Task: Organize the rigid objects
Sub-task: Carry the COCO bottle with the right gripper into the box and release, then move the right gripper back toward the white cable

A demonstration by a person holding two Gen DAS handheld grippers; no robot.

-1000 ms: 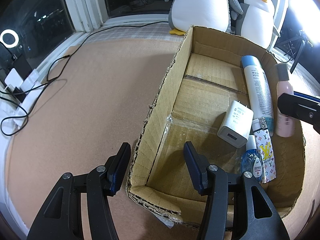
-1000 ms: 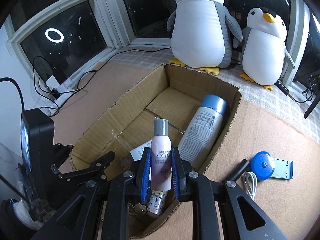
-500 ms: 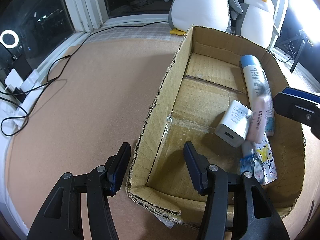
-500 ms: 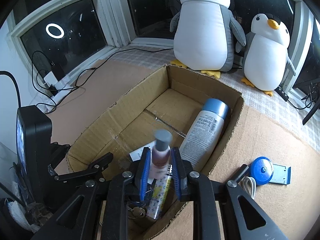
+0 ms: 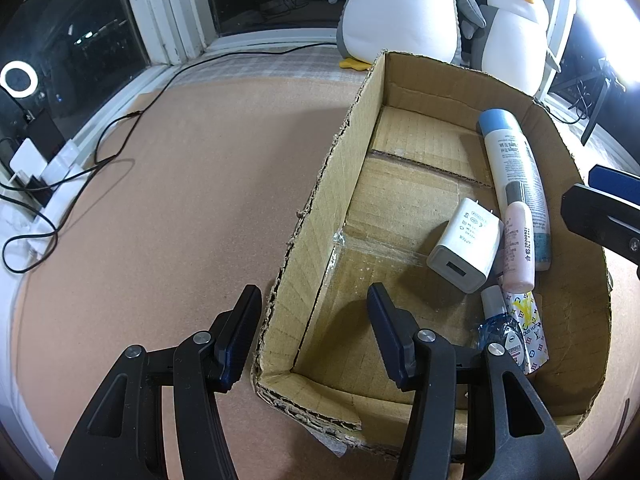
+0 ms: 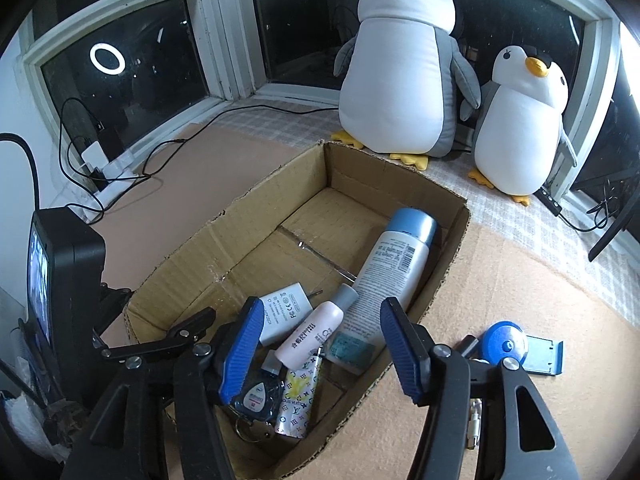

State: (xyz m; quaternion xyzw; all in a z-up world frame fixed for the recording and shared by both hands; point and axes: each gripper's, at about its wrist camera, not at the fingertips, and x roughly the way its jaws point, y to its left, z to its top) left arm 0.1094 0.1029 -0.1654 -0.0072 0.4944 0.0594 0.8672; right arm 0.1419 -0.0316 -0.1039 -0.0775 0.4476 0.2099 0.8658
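Opening right tool | pink bottle lies in box | left tool straddles wall, unclamped

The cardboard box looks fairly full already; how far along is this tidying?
Well along. The cardboard box holds a spray can, a charger, a pink bottle and small items. The right gripper is opening above them, holding nothing. A blue round thing, a blue card and a cable remain outside.
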